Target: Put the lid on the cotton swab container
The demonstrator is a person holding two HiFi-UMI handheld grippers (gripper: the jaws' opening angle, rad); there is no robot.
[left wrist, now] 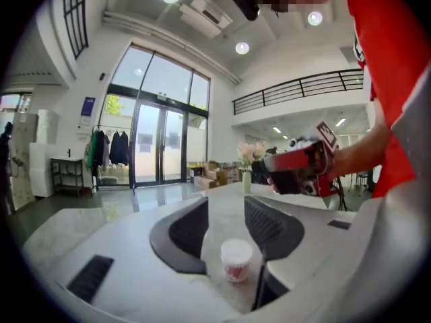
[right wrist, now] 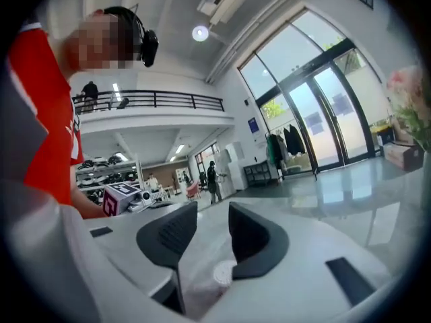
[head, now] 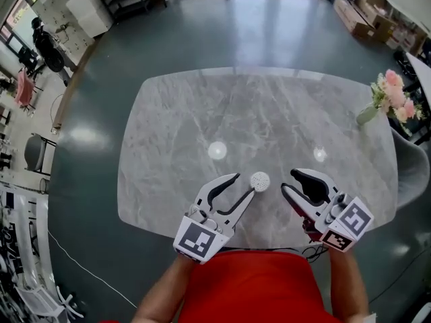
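Marble table [head: 202, 113] (dark floor [head: 202, 39] around) bears the cotton swab container [head: 260, 181]; left gripper [head: 244, 183] and right gripper [head: 288, 180] stand open.

Both held low in front of the torso. The left gripper [head: 244, 182] points forward-right with its fingers apart, gripping nothing. The right gripper [head: 288, 180] angles inward toward it, fingers also apart. Bare forearms [head: 161, 293] extended.

Upright white cotton swab container [head: 260, 181]

Grey veined marble table [head: 202, 120]; white cotton swab container [left wrist: 236, 260], red print; pink flowers [head: 397, 98].
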